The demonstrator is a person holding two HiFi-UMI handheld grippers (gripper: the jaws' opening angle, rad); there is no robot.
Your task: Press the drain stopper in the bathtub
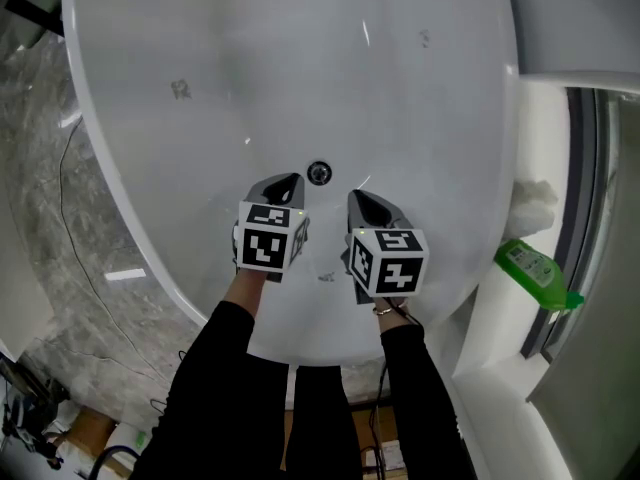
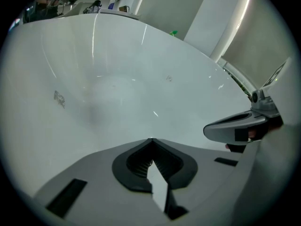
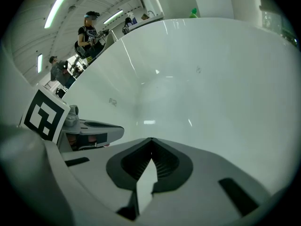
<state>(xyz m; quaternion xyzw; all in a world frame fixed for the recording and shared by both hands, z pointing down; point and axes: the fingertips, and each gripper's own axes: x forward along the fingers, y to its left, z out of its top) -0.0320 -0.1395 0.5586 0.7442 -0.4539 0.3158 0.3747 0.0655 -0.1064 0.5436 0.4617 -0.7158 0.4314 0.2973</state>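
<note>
The round metal drain stopper (image 1: 319,173) sits in the floor of the white bathtub (image 1: 200,58), just beyond both grippers. My left gripper (image 1: 291,181) hovers slightly left of and before it, jaws shut on nothing. My right gripper (image 1: 355,198) hangs to the stopper's right and a bit nearer me, also shut and empty. In the left gripper view the shut tips (image 2: 151,140) face bare tub wall, with the right gripper (image 2: 237,126) at the side. The right gripper view shows its shut tips (image 3: 151,139) and the left gripper (image 3: 91,131). The stopper is hidden in both gripper views.
A green bottle (image 1: 536,266) lies on the white ledge to the tub's right, beside a white cloth (image 1: 535,204). Grey marble floor (image 1: 60,218) with a thin cable lies to the left. People stand far off beyond the tub rim (image 3: 89,32).
</note>
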